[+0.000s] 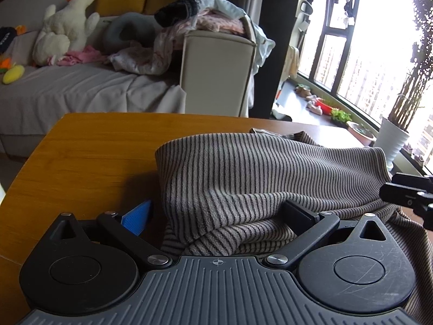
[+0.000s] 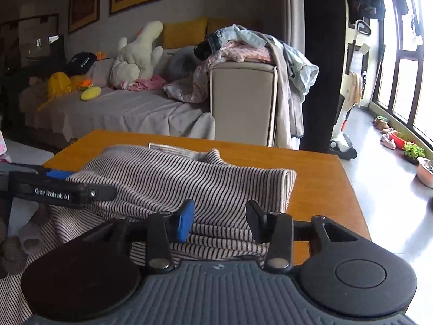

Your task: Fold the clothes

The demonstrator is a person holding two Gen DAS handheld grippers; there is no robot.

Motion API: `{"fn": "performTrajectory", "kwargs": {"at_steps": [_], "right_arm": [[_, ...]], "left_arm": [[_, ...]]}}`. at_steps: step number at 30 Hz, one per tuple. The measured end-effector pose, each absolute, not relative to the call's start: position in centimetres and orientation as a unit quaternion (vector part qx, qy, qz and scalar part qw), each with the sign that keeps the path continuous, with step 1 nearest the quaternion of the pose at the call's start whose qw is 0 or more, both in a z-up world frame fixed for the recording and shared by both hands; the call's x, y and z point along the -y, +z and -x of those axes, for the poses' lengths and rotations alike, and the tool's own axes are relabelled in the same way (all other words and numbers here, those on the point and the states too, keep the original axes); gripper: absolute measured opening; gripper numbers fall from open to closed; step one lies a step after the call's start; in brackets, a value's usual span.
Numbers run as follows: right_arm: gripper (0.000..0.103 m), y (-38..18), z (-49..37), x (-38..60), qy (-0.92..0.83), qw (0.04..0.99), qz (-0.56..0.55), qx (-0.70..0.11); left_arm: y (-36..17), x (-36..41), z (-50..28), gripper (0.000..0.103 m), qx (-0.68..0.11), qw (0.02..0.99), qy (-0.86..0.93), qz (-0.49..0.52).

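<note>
- Centrally, the striped garment [image 2: 189, 187] lies folded over on the wooden table [image 2: 319, 173], filling the middle of both views; its near edge hangs off the table's front at the lower left of the right wrist view.
- The right gripper [image 2: 219, 222] sits low in its own frame, its blue-padded finger [image 2: 185, 223] and its black finger set apart over the cloth's stacked near folds; the fabric lies between and under them, and the pads do not visibly pinch it, so it reads as released.
- The left gripper [image 1: 216, 214] has its jaws spread wide, one on the bare wood at lower left, the other resting on the cloth at lower right; a thick fold lies between them, unpinched.
- In the right wrist view, the left gripper enters from the left edge, touching the garment's left side.
- Beyond the table stands a sofa [image 1: 81, 89] with a white plush toy [image 1: 67, 27] at upper left and a pile of clothes [image 1: 211, 19] on its armrest.
</note>
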State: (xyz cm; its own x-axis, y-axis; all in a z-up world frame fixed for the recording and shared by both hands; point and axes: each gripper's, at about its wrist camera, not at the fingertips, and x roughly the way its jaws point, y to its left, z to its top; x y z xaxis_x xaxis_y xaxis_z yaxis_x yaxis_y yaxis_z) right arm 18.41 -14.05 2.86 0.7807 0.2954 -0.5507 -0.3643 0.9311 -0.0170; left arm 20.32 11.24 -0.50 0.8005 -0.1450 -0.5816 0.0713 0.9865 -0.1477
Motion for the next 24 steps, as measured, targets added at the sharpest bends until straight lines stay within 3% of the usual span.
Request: {"fn": "performTrajectory", "kwargs": {"at_steps": [14,18,20,24], "right_arm": [[0.053,1.5,-19.5,13.8,0.189,0.934,0.074,-0.295],[0.051,4.7,-19.1,14.4,0.194,0.945,0.049,-0.259],[0.042,6.4,-19.6,15.0,0.192,0.951,0.028,-0.241],[0.042,5.9,-22.4,15.3,0.181,0.948,0.013,-0.263]], "left_arm": [[2.1,-11.3,-18.3,0.103,-0.266,0.96,-0.073,0.046],[2.0,-9.9,-19.7,0.103,-0.272,0.957,-0.098,0.039],[1.3,-9.7,-20.1,0.103,-0.28,0.954,-0.099,0.039],[0.3,-9.7,-20.5,0.103,-0.289,0.952,-0.099,0.038]]}}
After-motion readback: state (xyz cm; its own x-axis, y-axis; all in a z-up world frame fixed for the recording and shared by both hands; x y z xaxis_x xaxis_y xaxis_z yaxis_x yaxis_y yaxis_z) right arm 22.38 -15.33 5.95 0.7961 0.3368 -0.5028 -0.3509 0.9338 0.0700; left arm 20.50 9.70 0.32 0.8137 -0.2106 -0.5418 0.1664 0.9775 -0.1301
